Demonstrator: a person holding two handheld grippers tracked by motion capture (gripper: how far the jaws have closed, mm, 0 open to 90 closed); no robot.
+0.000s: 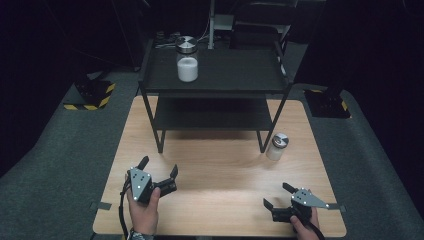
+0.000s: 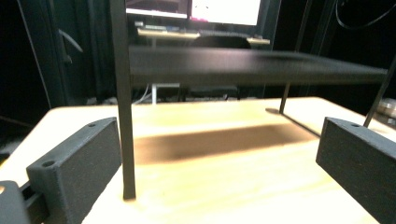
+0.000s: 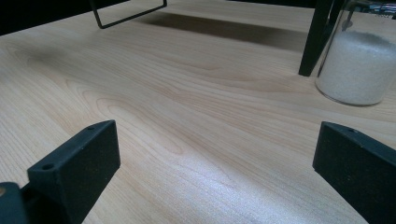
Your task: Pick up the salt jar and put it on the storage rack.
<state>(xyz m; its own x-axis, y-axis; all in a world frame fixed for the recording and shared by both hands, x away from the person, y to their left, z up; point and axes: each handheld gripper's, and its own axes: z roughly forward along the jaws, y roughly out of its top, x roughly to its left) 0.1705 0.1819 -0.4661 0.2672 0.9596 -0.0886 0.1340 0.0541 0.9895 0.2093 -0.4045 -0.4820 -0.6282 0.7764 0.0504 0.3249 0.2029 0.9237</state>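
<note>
On the bench (image 1: 220,165), the left tool (image 1: 159,168) sits at about 8 o'clock, held in a hand (image 1: 145,210), its jaws spread wide with nothing between them. In the left gripper view the jaws frame the front-left leg (image 2: 125,116) of the black rack (image 2: 252,65), which stands just ahead of the left jaw; open wood runs on beyond the leg under the lower shelf. The bench's left edge lies near this tool, and its near edge is just behind the hand.

The rack (image 1: 215,75) fills the bench from 11 to 1 o'clock. On its top shelf, at the left, stands a large jar (image 1: 187,59) with a metal lid, half full of white grains. Between the rack's front legs and the two tools lies a broad bare strip of wood.

The small jar (image 1: 277,146) stands on the bench at about 3 o'clock, upright, just beside the rack's front-right leg (image 1: 262,142) and apart from both tools. In the right gripper view the small jar (image 3: 357,70) shows clear glass packed with white grains, the leg (image 3: 317,37) just left of it.

The right tool (image 1: 278,195) rests at about 5 o'clock near the bench's near-right corner, jaws spread and holding nothing, with clear wood between it and the small jar.
</note>
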